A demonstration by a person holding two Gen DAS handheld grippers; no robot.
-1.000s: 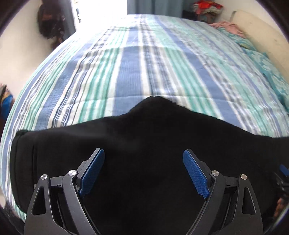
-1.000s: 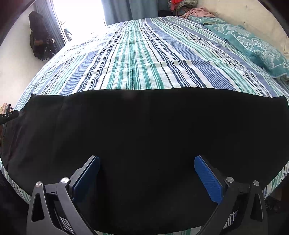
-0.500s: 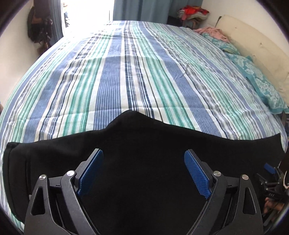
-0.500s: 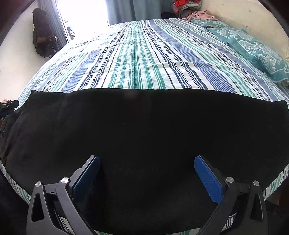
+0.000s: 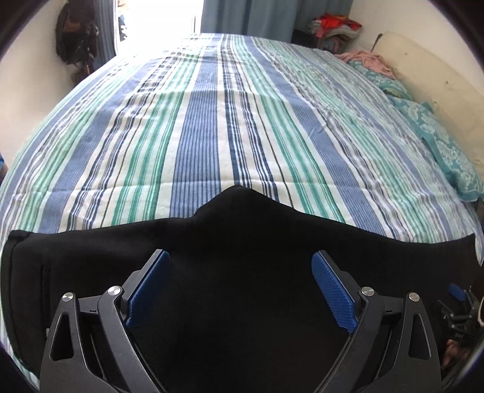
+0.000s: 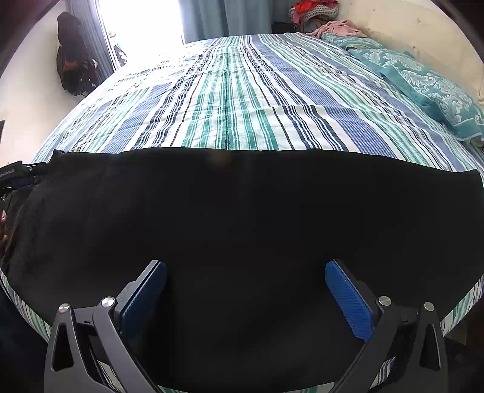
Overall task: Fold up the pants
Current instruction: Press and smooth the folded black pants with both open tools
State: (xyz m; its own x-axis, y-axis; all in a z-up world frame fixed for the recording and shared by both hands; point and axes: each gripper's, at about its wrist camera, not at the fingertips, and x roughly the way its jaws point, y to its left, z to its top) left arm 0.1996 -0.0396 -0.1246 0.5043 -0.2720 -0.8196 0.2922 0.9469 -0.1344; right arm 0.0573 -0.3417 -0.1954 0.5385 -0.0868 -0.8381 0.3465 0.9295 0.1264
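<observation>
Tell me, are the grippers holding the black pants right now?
No, nothing is held. The left gripper, whose jaws have just been opening, and the right gripper both stand wide open above the black pants, which lie flat on the bed.

1 pair of black pants (image 5: 242, 272) is lying on 1 striped bed (image 5: 211, 136); 2 tools, left tool (image 5: 240, 272) and right tool (image 6: 245, 281), are hovering; 1 teal pillow (image 6: 429, 87) and 1 clothes pile (image 6: 314, 10) are showing.

Bed with striped blue-green sheet (image 5: 211, 127); black pants (image 6: 242, 211) spread flat across its near edge under the claw, teal patterned pillow (image 6: 438, 93) far right, pink cloth (image 6: 338, 28) beyond.
</observation>
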